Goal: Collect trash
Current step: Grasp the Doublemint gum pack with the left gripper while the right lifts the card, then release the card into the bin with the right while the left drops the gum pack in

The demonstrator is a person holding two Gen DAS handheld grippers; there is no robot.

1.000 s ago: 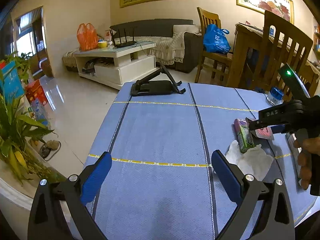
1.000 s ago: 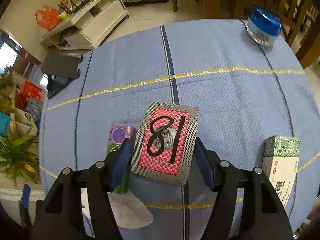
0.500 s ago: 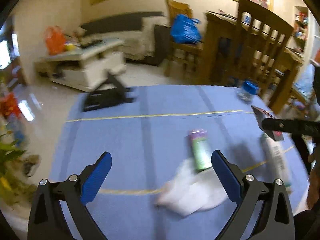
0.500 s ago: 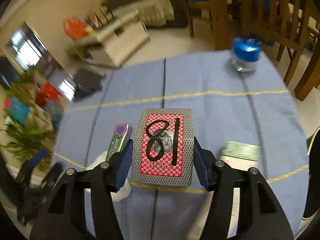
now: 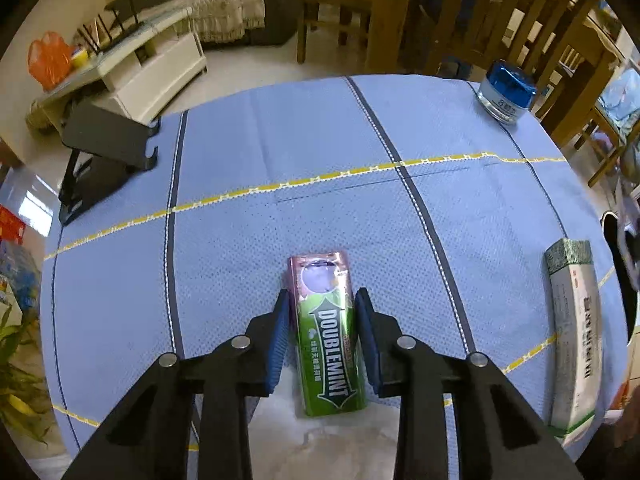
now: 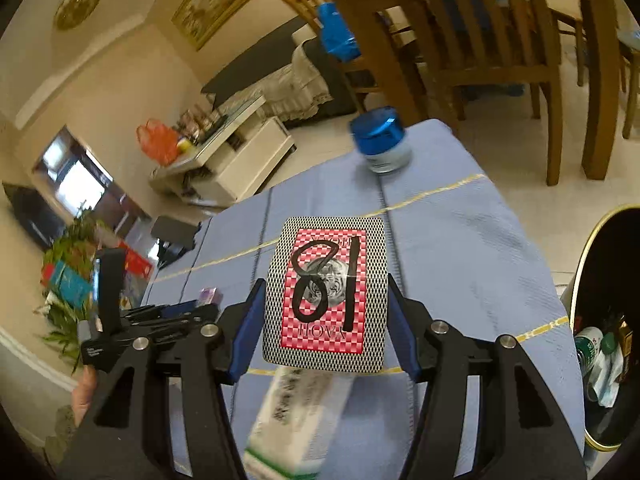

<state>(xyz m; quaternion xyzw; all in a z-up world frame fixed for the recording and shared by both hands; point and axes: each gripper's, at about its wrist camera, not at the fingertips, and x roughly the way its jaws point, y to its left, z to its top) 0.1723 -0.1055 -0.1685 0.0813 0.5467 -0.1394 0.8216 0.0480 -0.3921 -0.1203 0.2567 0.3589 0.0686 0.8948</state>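
Note:
A green Doublemint gum pack (image 5: 330, 344) lies lengthwise on a white tissue (image 5: 320, 440) on the blue tablecloth (image 5: 280, 140). My left gripper (image 5: 322, 300) points steeply down over it. Its jaws are closing, and the blue pads (image 5: 280, 332) rest against the pack's two long sides. My right gripper (image 6: 326, 292) is shut on a red checkered card box (image 6: 326, 296) marked "18", held above the table. A white-and-green carton (image 5: 572, 336) lies near the right edge, blurred under the card box (image 6: 296, 420). The left gripper (image 6: 180, 312) shows at the left of the right wrist view.
A black bin with a gold rim (image 6: 588, 264) stands beside the table's right edge with trash inside. A blue-lidded jar (image 5: 506, 92) sits at the far right corner. A black phone stand (image 5: 104, 148) is at the far left. Wooden chairs (image 6: 480, 40) stand beyond.
My left gripper swung right and tipped down over the gum pack, and its jaws went from wide to narrow around it. My right gripper carried the card box to the right, bringing the bin into view.

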